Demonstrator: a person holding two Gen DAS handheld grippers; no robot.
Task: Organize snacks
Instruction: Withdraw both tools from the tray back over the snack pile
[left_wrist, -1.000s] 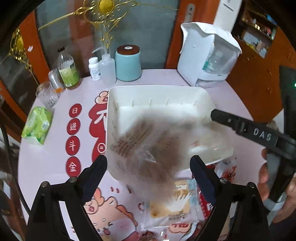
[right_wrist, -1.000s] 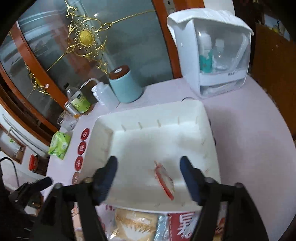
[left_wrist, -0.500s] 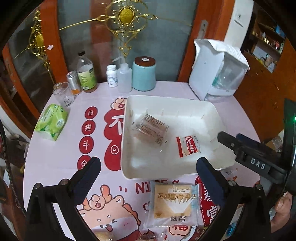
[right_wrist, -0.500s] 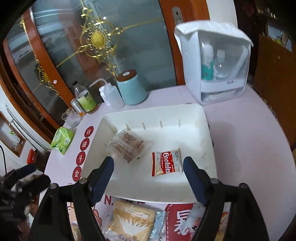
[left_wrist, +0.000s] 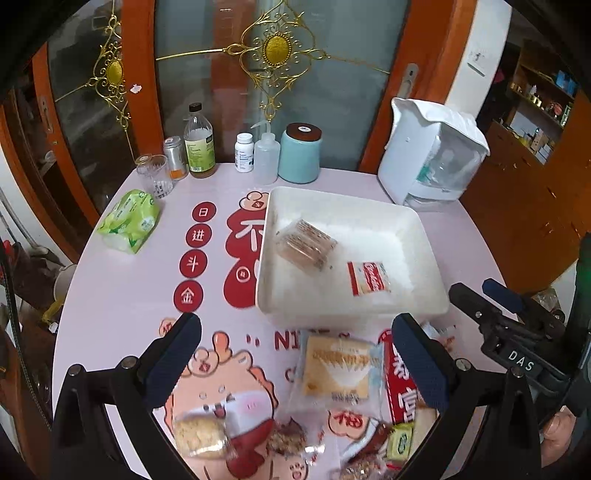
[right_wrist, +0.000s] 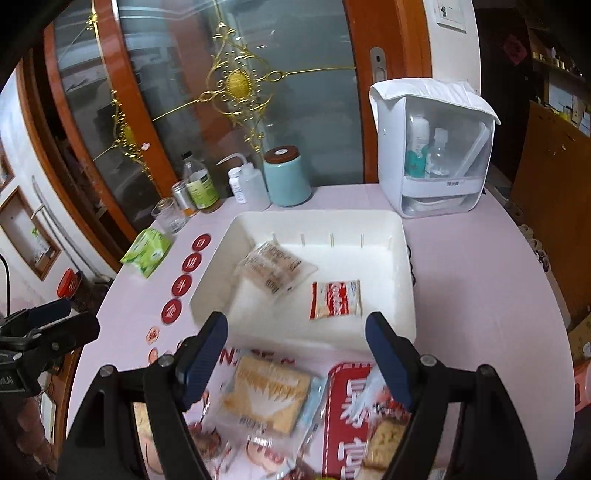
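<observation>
On the pink round table (left_wrist: 122, 295), nearest the white plastic tray (left_wrist: 428, 295): one flat clear-wrapped biscuit packet (left_wrist: 338, 367), probably light, crinkly, slippery, crushable; best pinched by its sealed edge. Left gripper (left_wrist: 295, 358) and right gripper (right_wrist: 297, 350) gaped, empty.

The round table (left_wrist: 122, 295) is pale pink, printed with red discs bearing white characters and a cartoon figure in orange, red and white, and on it sits a plain white bin (right_wrist: 400, 295) holding a clear-wrapped packet of brown biscuits (left_wrist: 306, 245) and a red-and-white cookie packet (right_wrist: 335, 299). Near the front lie a clear-wrapped cracker pack (right_wrist: 266, 398) in golden beige with a white pattern and pale blue edge, and a red pack with white characters (right_wrist: 345, 417). At the back stand a teal canister (left_wrist: 300, 157) with a dark brown lid, a green-labelled bottle (left_wrist: 199, 146), a bright green tissue pack (left_wrist: 129, 221) and a white translucent container (right_wrist: 436, 147); both grippers' fingers (left_wrist: 421, 365) are black with dark blue pads.
</observation>
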